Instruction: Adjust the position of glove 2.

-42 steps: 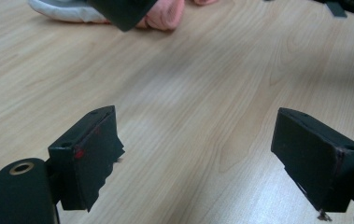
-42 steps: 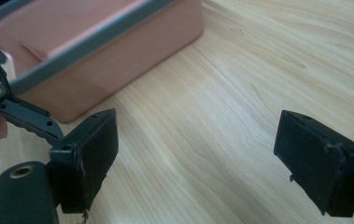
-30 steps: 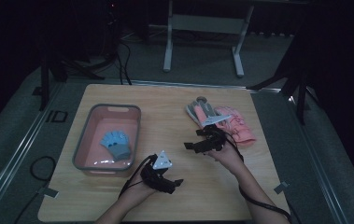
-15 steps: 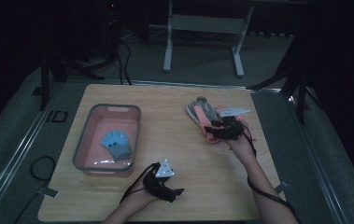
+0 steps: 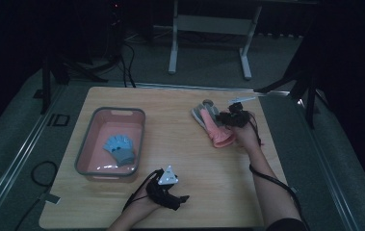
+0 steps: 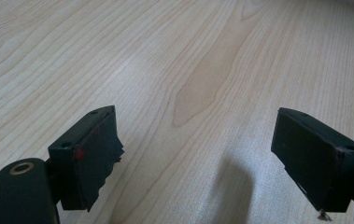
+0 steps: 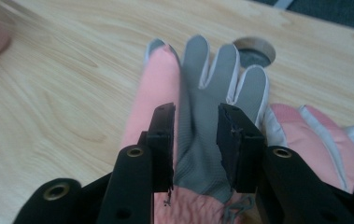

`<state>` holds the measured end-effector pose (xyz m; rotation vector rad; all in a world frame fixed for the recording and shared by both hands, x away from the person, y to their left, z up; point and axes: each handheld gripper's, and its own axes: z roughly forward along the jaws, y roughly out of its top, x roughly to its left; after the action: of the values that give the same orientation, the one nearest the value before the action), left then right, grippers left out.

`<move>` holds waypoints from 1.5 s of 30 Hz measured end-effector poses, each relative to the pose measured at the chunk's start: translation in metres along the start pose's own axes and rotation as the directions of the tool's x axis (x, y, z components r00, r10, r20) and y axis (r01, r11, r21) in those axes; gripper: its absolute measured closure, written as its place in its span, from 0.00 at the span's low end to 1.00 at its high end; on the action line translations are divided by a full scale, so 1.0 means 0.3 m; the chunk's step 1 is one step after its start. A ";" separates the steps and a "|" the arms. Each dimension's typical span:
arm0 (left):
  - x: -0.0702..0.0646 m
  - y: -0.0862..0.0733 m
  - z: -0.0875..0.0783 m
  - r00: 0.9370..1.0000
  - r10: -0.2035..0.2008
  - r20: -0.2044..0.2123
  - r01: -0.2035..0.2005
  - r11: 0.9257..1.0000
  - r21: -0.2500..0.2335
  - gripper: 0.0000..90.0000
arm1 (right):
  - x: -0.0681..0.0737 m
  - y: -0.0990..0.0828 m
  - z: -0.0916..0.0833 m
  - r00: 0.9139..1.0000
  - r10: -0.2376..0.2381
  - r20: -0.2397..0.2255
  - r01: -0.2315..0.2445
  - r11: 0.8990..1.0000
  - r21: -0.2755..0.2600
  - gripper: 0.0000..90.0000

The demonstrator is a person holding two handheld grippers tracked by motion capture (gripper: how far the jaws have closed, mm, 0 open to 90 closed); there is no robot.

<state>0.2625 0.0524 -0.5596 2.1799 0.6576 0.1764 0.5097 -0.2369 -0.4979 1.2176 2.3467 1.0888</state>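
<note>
A grey glove (image 7: 202,93) lies palm up on pink gloves (image 7: 153,93) at the table's far right. My right gripper (image 7: 196,112) sits on it. Its jaws have just been closing, and a fold of the grey fabric is pinched between the pads. From above, the right gripper (image 5: 228,118) is over the grey glove (image 5: 204,113) and the pink glove (image 5: 217,132). My left gripper (image 5: 182,198) rests near the front edge. Seen from its own camera, the left gripper (image 6: 198,140) is open over bare wood.
A pink basin (image 5: 117,111) stands at the left with a blue glove (image 5: 119,148) in it. A round cable hole (image 7: 254,50) is set in the table just beyond the gloves. Another pink glove (image 7: 324,135) lies to the right of the grey one.
My right hand has moved from the table's middle out to the right onto the gloves, and its jaws have narrowed around the grey glove. The left hand has stayed about where it was.
</note>
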 end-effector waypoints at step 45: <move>0.001 -0.005 0.002 0.998 0.025 -0.050 -0.026 1.000 -0.011 0.16 | 0.424 -0.200 -0.193 0.947 0.289 0.140 -0.270 0.952 -0.142 0.99</move>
<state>0.2622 0.0529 -0.5613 2.1798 0.6554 0.2479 0.3662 -0.1865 -0.4915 1.5638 2.0004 1.1528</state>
